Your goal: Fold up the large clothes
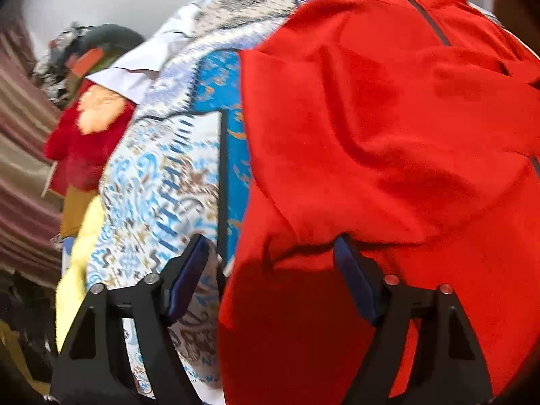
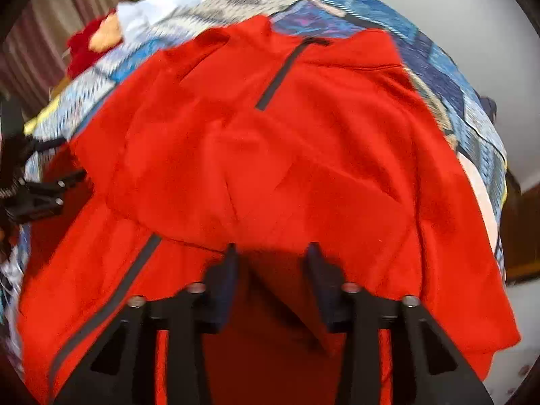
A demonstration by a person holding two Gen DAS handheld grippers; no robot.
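A large red fleece jacket (image 1: 388, 118) with a dark zip (image 2: 283, 74) lies spread and rumpled on a blue patterned bedsheet (image 1: 162, 185). My left gripper (image 1: 270, 241) stands open at the jacket's left edge: one finger is over the sheet, the other is at the red fabric's hem. My right gripper (image 2: 273, 248) is at the near hem of the jacket (image 2: 270, 152). Its jaws are narrower, and a red fold sits in the gap between them, with no pad visibly pressing on it. The left gripper (image 2: 44, 195) also shows at the left edge of the right wrist view.
A red and orange plush toy (image 1: 84, 141), a white cloth (image 1: 135, 74) and a yellow cloth (image 1: 77, 263) lie on the left of the bed. A striped curtain (image 1: 23, 168) hangs further left. A pale wall (image 2: 455, 17) stands behind the bed.
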